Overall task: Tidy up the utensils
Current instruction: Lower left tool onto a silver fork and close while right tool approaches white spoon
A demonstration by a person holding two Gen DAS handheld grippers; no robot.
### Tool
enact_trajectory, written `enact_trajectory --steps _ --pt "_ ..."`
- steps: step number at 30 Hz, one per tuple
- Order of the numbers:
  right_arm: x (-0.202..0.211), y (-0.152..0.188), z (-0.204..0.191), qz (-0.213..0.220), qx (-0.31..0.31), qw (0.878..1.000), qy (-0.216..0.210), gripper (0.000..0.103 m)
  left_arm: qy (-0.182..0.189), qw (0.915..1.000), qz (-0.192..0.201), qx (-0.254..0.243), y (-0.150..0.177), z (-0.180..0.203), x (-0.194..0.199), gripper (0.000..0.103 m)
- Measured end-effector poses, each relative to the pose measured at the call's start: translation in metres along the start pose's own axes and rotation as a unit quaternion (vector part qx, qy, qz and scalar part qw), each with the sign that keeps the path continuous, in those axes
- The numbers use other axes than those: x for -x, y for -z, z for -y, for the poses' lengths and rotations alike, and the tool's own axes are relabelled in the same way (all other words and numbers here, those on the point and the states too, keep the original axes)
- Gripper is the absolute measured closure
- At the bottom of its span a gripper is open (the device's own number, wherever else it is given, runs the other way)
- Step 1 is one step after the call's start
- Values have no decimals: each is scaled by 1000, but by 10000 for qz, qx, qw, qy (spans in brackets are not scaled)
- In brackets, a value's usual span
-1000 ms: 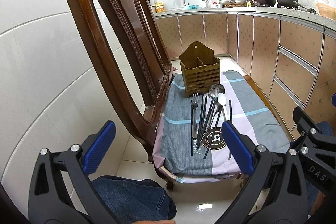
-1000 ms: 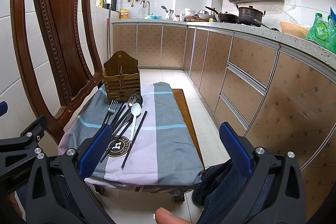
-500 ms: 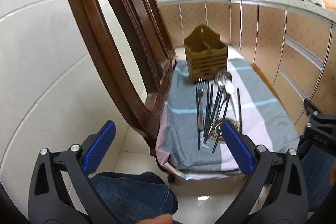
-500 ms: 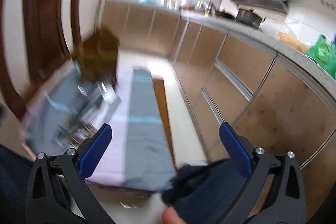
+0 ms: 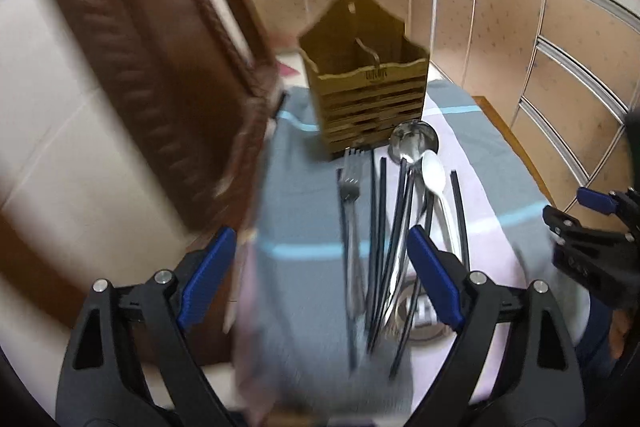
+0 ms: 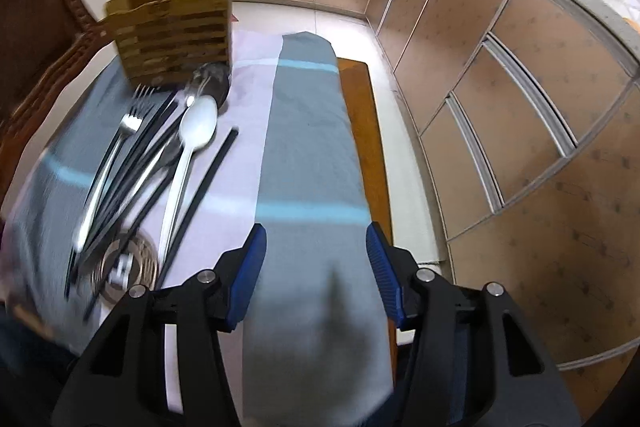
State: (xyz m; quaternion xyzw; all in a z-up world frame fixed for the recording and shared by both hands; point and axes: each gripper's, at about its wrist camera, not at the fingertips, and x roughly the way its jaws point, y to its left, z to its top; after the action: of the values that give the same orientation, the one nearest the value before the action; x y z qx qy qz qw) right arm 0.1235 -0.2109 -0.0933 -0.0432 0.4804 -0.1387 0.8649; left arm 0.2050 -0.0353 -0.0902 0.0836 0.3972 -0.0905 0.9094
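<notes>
Both tools share one build: matte black plastic frames with triangular cut-outs in each arm. The left gripper carries ribbed blue pads on the inner faces of its fingers, and round silver screw heads sit at the pivots. The right gripper has the same blue ribbed pads and silver screws. At 6 o'clock in the right wrist view, dark blue denim shows between the black arms.
</notes>
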Motion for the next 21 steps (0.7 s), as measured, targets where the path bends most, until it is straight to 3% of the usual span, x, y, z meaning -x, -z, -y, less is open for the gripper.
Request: enact_trajectory --steps 3,6,14,15,17,19,21 --pt "-17 -20 2 -86 -163 9998 -49 49 329 9984 -462 9 -29 2 -61 17" --pt "-38 -31 -1 -204 -121 9997 -25 48 325 9957 -861 137 -45 2 -113 17" --pt "-72 -47 0 -434 -138 9989 -74 48 69 9946 -1030 -112 -55 26 -162 19" --pt "-74 -48 1 -439 -145 9989 -78 47 69 9944 -1044 -125 -53 28 -165 25" --pt "-77 -52 0 -448 -152 9988 -91 44 205 9925 -1205 -16 -52 27 -172 68" --pt "-78 -55 -2 -439 -144 9988 -129 44 469 9904 -1282 233 -49 23 -171 77" --pt "-77 -60 -6 -402 -141 9989 -184 44 478 9912 -1196 320 -50 18 -163 77"
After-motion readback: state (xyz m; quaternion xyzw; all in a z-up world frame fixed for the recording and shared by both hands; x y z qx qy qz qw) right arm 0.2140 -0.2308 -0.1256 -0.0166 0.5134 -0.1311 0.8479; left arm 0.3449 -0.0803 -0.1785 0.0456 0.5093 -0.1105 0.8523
